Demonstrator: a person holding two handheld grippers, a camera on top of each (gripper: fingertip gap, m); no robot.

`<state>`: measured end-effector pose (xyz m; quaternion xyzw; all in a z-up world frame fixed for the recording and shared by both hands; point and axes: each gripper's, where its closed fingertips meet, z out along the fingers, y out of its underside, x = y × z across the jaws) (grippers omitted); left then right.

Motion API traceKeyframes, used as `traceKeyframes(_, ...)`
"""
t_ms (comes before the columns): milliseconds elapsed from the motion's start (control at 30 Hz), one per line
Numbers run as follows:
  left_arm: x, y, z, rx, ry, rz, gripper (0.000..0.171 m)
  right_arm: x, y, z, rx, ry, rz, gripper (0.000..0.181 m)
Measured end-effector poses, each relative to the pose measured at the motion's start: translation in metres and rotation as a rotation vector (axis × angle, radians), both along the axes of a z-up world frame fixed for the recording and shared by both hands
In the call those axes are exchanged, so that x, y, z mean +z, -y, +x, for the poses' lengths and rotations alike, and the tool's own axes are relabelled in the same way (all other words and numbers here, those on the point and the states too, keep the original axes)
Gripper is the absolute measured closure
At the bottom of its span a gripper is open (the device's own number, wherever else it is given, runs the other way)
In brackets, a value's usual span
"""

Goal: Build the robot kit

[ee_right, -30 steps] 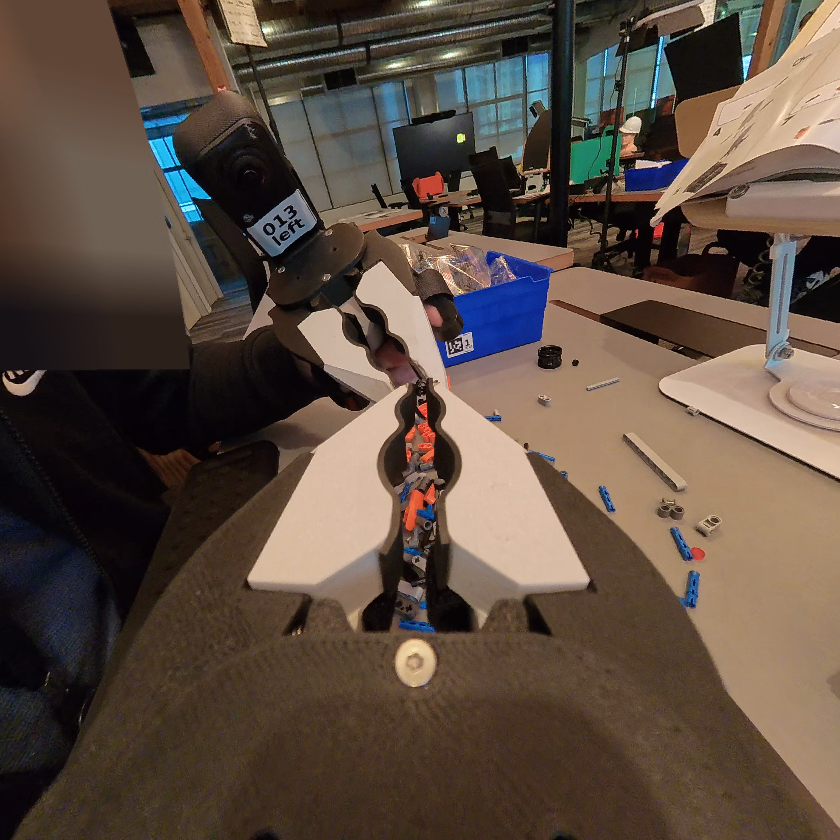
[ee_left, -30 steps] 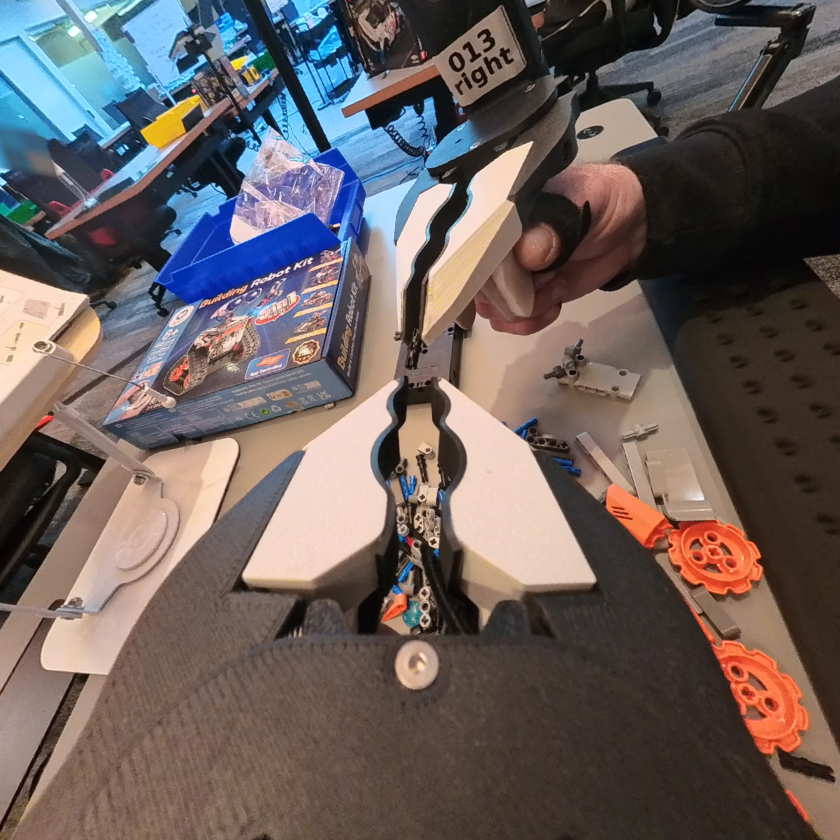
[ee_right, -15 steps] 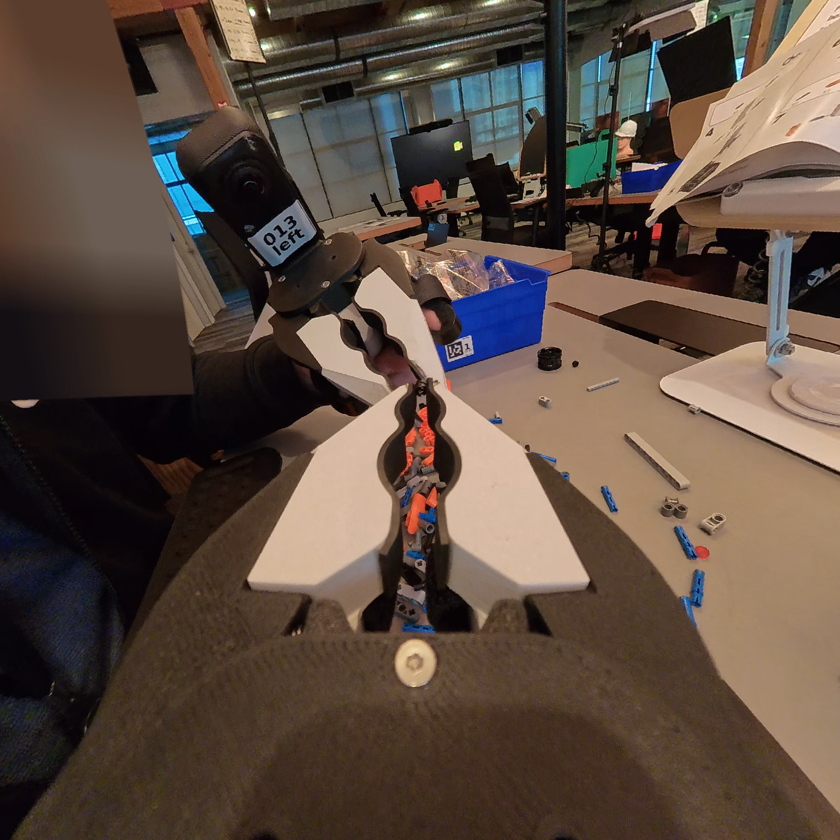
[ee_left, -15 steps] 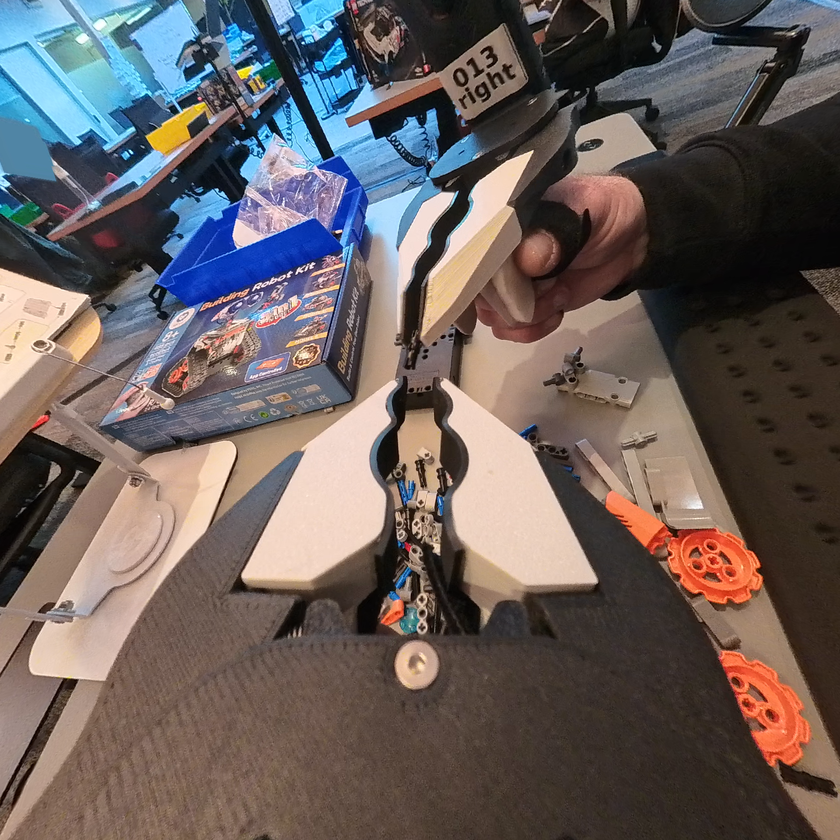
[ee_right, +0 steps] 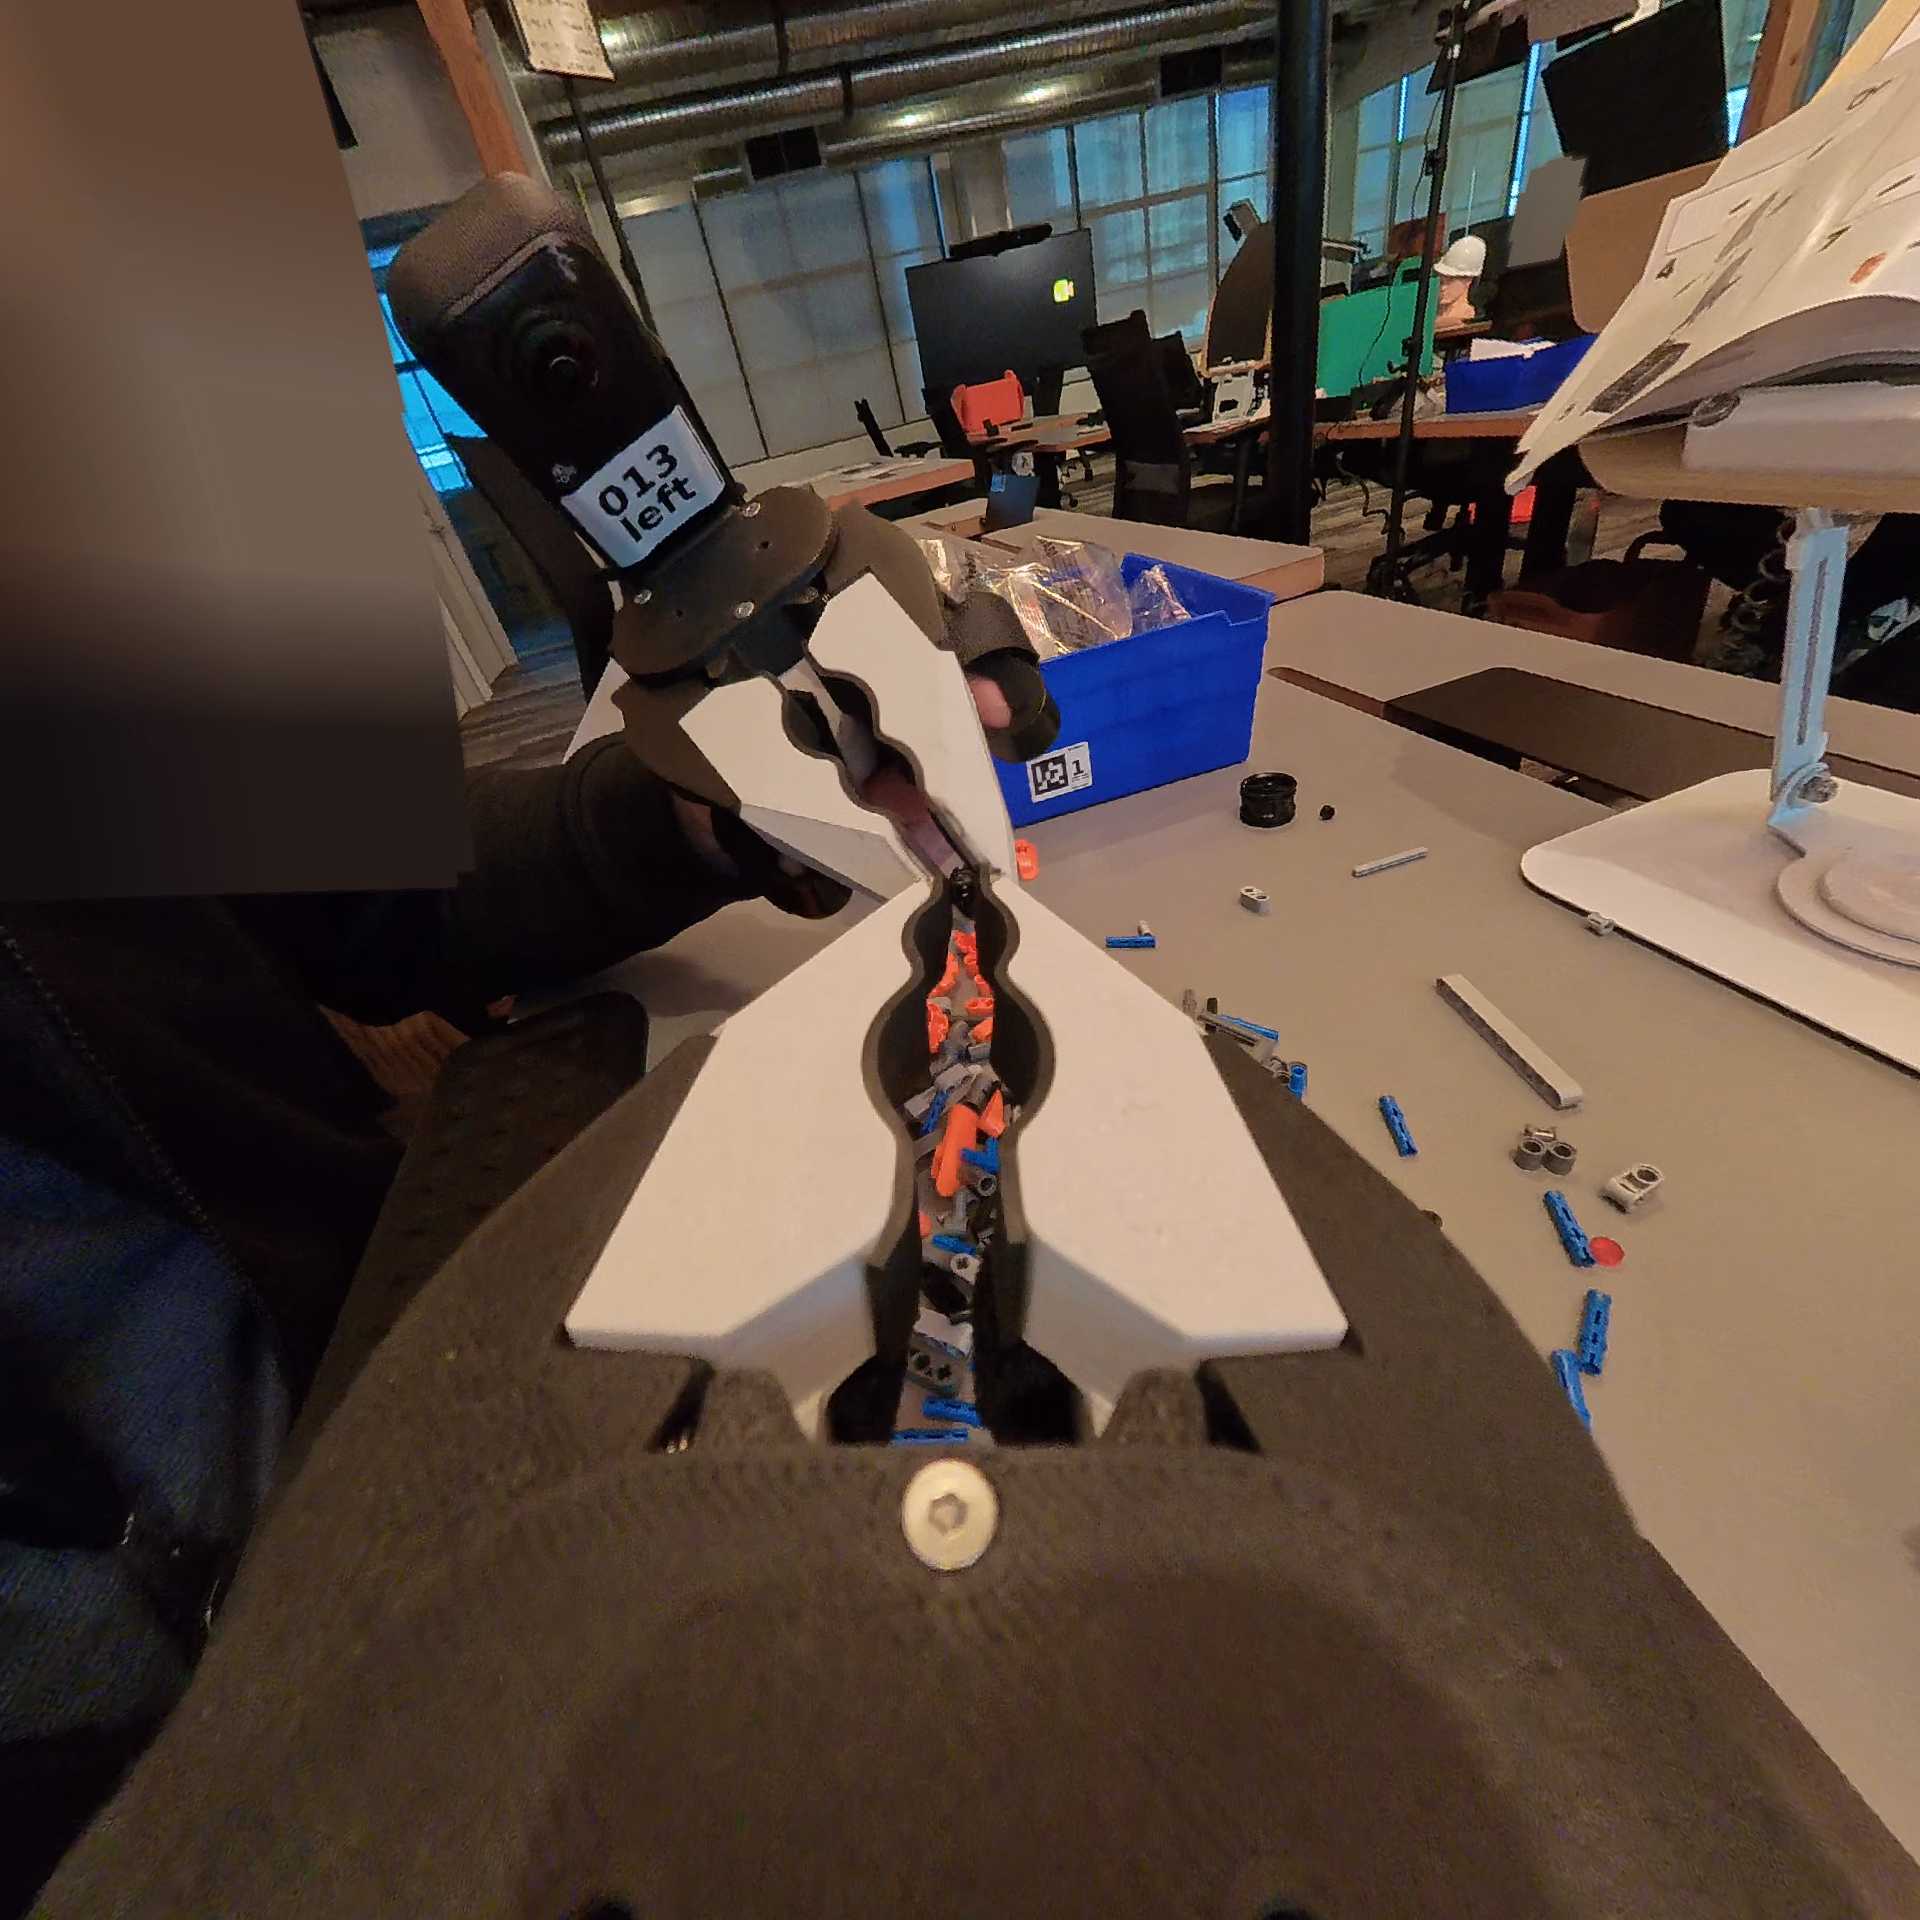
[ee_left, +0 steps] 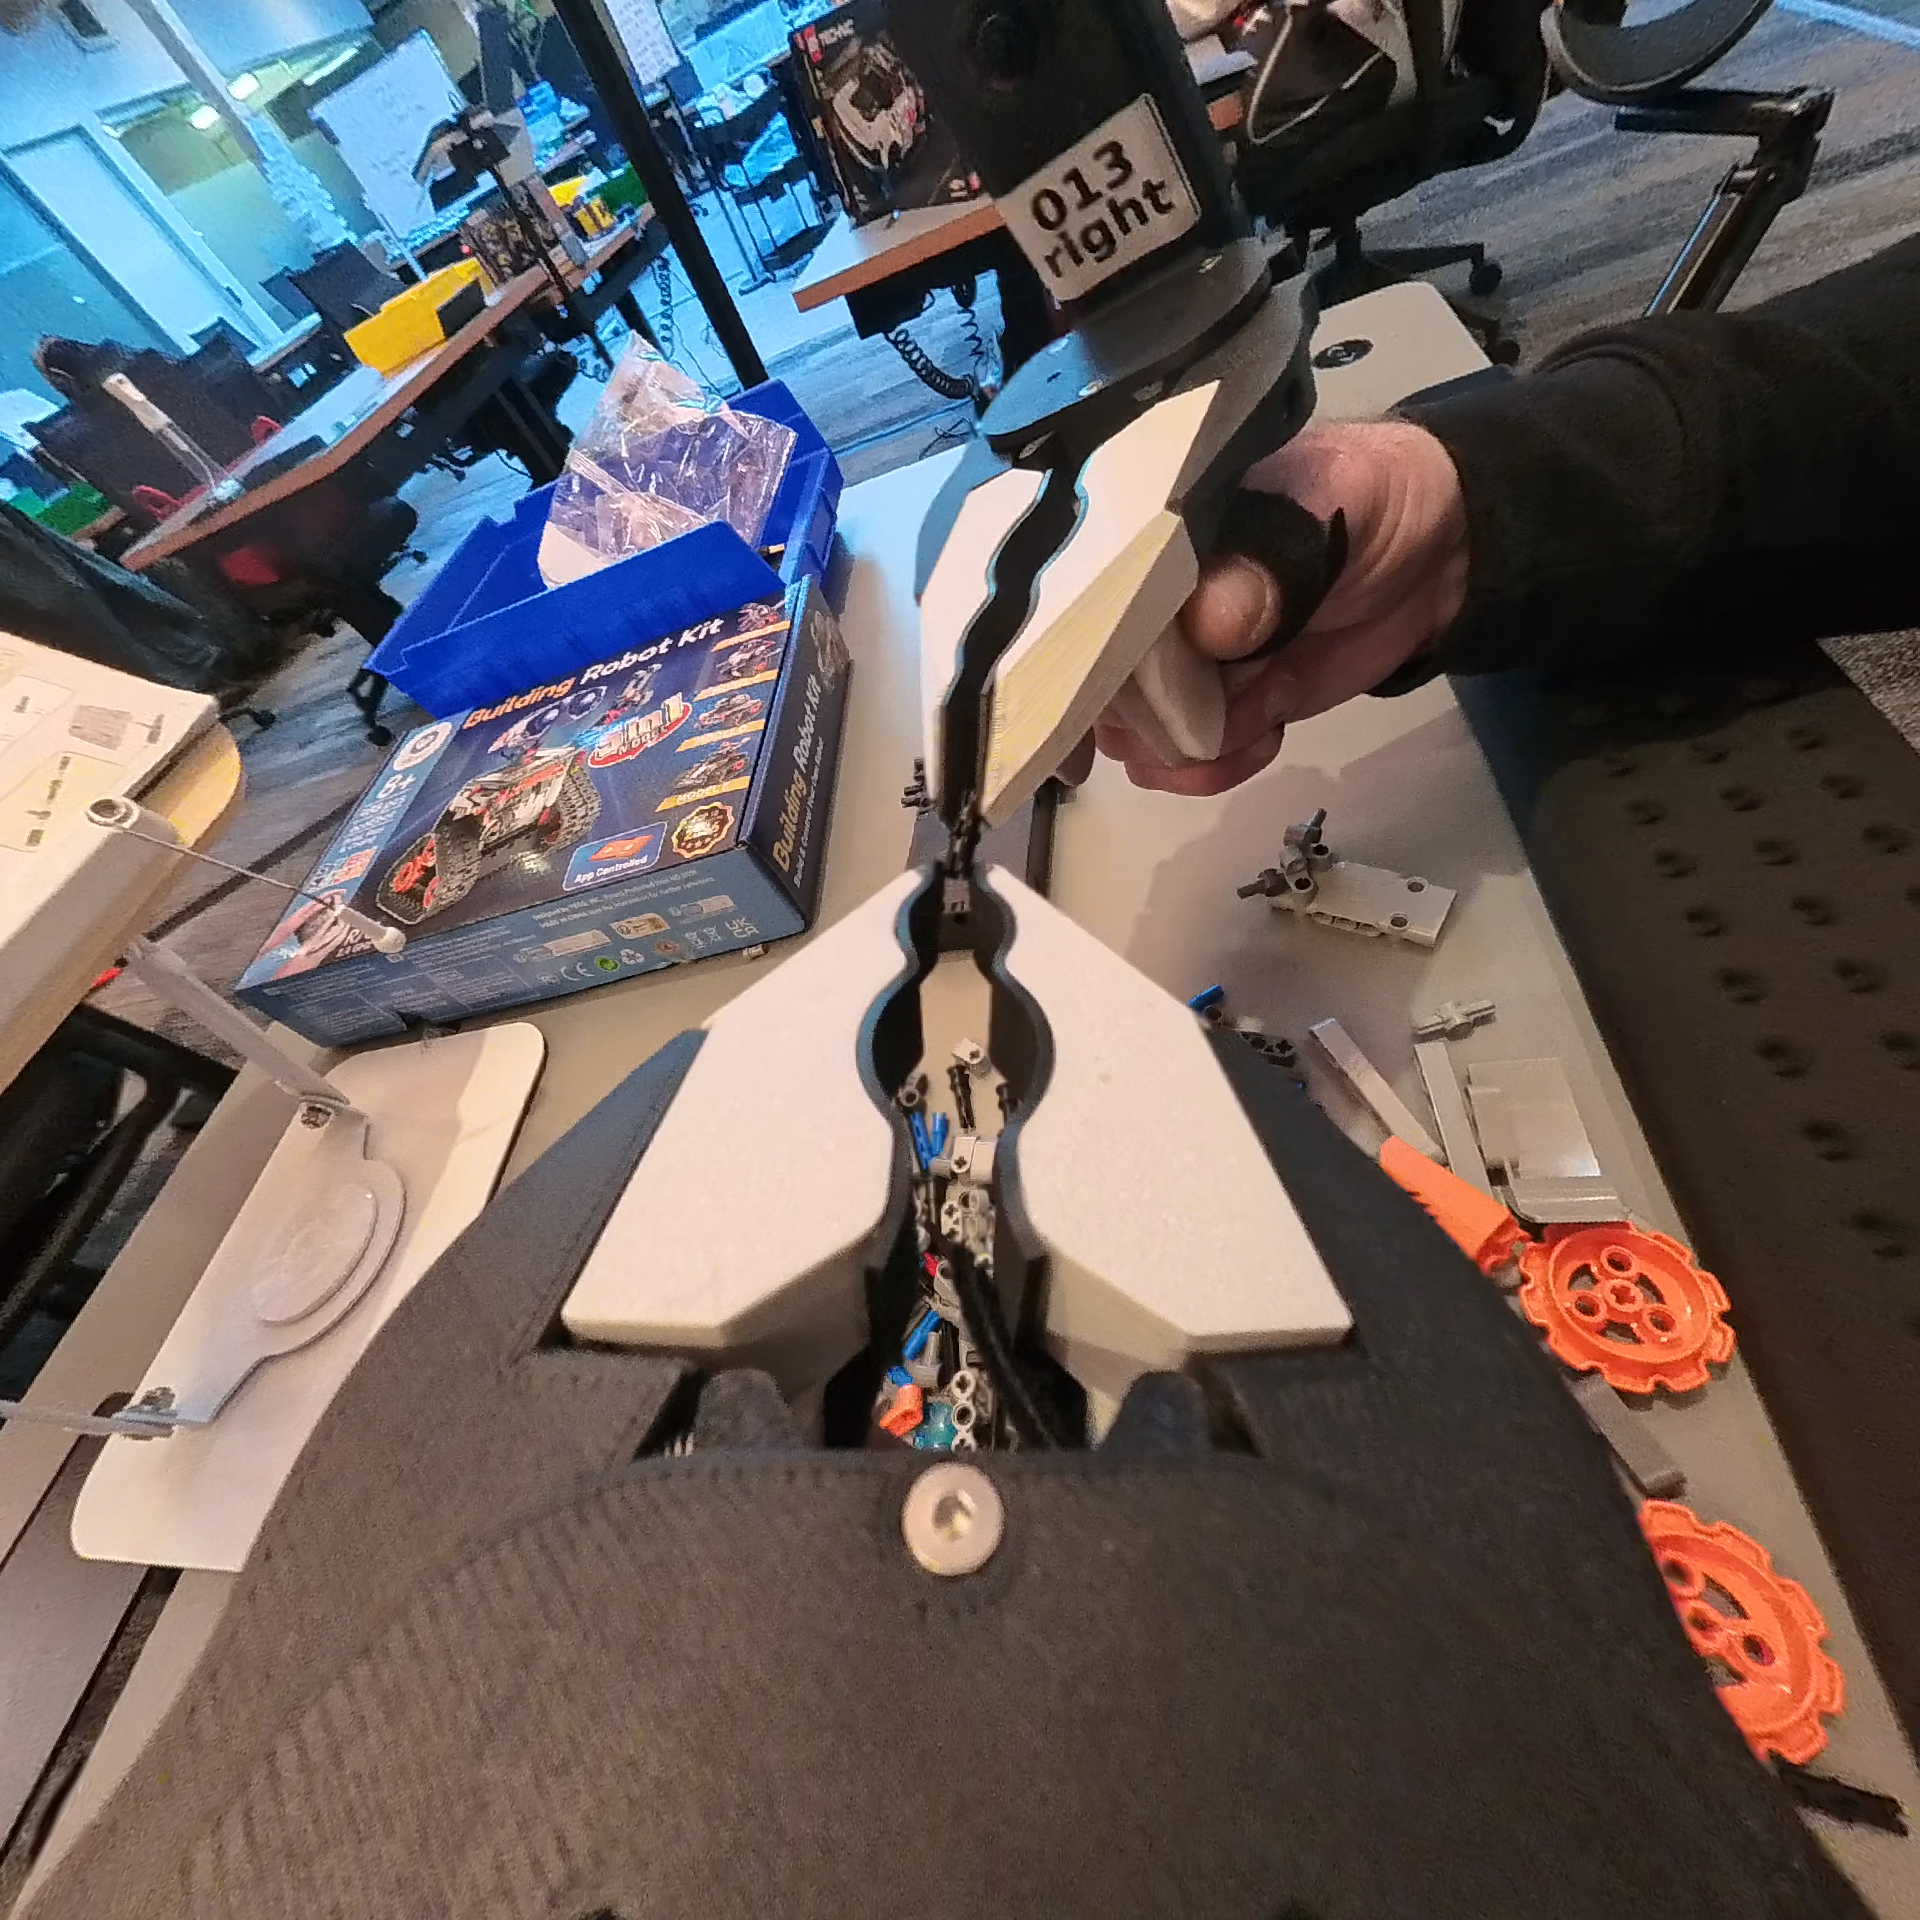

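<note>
Two hand-held grippers, left (ee_left: 956, 902) and right (ee_left: 961, 821), tips meeting. Right of the left one: two orange gear wheels (ee_left: 1624, 1302). To its left: one printed box (ee_left: 582, 821), one blue bin (ee_left: 613, 597).

Both views are evenly lit by soft, cool indoor light, with no hard shadows on the grey table (ee_right: 1351, 1060). Behind the blue bin (ee_left: 623, 592) in the left wrist view, the far room washes out to a pale blue-white haze. In the right wrist view, ceiling lamps (ee_right: 1039, 91) and a wall of windows (ee_right: 1143, 218) glow well beyond the blue bin (ee_right: 1143, 686), leaving the beams above them dim. Wide-angle distortion bends straight lines toward the edges (the table rim curves noticeably). The dark gripper housing at the bottom of each view is soft and out of focus; parts near the bin stay sharp. The orange gears (ee_left: 1621, 1304) show slight sheen.
</note>
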<state>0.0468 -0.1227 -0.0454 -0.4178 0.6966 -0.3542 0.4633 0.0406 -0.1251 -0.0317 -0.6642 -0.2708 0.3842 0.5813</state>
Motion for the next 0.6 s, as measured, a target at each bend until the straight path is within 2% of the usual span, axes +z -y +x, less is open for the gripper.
traceKeyframes(467,-0.0046,0.0008,0.0012,0.018,-0.029,0.084,0.171,-0.0065,0.0005,-0.0015,-0.020,0.087,0.005,0.178)
traceKeyframes(600,-0.0030,0.0012,0.0009,0.012,-0.023,0.054,0.170,-0.0050,0.0003,-0.0020,-0.014,0.066,0.000,0.177)
